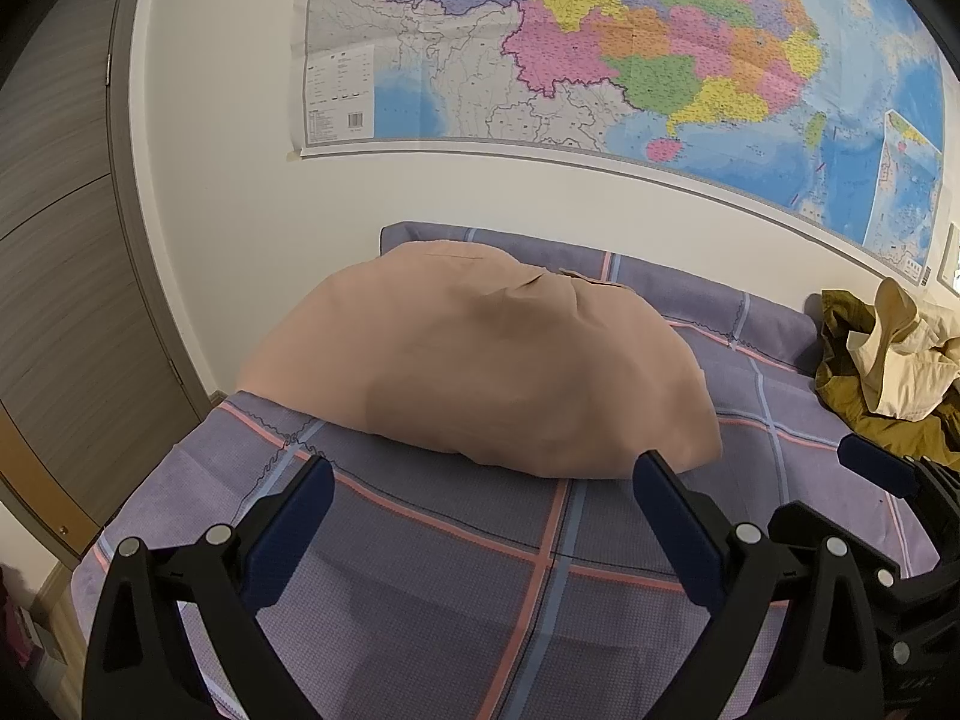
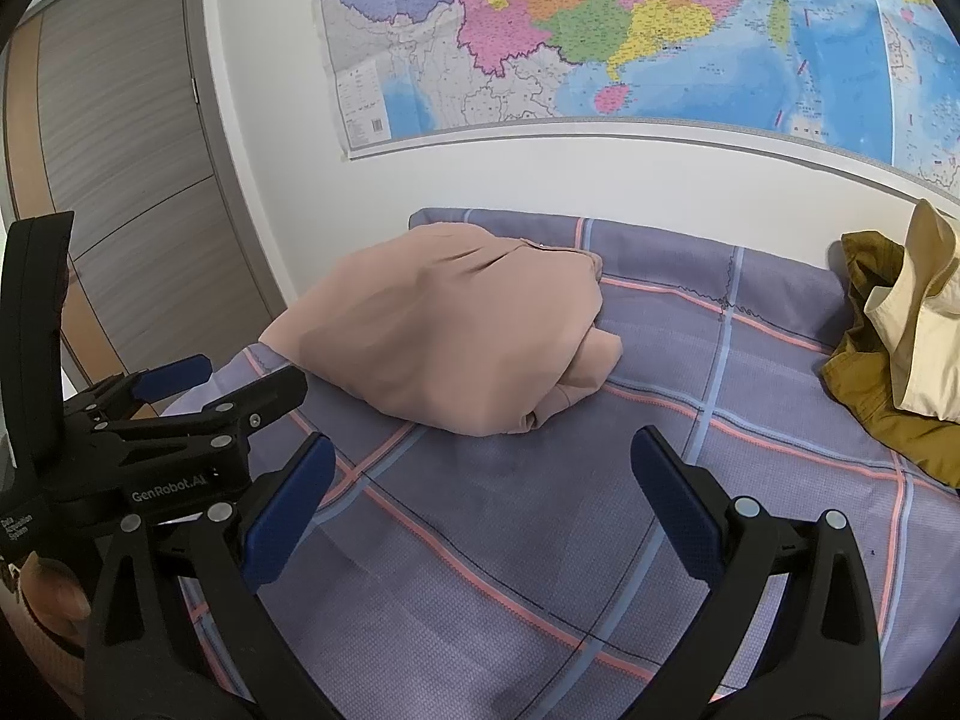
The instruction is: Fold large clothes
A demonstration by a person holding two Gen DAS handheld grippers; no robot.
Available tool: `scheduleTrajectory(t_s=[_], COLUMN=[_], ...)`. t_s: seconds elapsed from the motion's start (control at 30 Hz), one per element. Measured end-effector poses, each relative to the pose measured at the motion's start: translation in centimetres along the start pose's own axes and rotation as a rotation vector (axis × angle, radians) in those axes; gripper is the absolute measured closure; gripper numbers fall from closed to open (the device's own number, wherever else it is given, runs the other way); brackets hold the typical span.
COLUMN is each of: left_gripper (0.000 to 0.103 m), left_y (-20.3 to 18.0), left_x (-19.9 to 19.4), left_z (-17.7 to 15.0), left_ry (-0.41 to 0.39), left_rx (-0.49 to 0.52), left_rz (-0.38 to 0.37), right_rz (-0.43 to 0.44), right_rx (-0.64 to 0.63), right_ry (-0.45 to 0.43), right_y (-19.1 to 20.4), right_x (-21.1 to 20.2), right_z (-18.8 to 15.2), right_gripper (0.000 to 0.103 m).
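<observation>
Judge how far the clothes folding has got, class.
Done: the peach-pink garment lies as a folded bundle on the purple plaid bedspread. In hand: nothing; the left gripper and right gripper are both open and empty. Left: the crumpled olive and cream clothes lie unfolded.

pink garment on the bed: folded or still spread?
Folded. The pink garment sits as a compact bundle on the bed, its layered edges tucked at the right end. Neither claw touches it.
</observation>
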State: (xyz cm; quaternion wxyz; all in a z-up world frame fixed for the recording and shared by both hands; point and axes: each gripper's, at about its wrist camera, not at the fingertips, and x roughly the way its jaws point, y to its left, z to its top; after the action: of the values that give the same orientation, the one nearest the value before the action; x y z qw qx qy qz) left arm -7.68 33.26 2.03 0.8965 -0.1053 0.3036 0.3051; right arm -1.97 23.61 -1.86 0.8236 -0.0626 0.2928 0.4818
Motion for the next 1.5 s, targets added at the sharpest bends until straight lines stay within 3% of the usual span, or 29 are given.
scheduleTrajectory(t_s=[0.9,1.3,1.5], left_gripper=[0.007,0.007,0.009], left_y=[-1.0,-5.0,-7.7], left_x=[-0.4,0.1,-0.2], left_z=[-0.2,-1.0,-1.5], left_ry=[-0.014,0.076,0.066], left_rx=[0.029,0.068,0.087], left_rz=[0.014,-0.146,-0.164], right_rz=[-0.006,-0.096,-0.178], right_rx=[0.015,0.122,0.155], right_ry=[0.001,-0.001,-0.033], right_y=[-0.4,-4.2,-6.1], right_x=[-0.3,-3.6,-6.9], right_z=[-0.4,-2.2,-3.3], right_gripper=[0.005,0.005,0.005])
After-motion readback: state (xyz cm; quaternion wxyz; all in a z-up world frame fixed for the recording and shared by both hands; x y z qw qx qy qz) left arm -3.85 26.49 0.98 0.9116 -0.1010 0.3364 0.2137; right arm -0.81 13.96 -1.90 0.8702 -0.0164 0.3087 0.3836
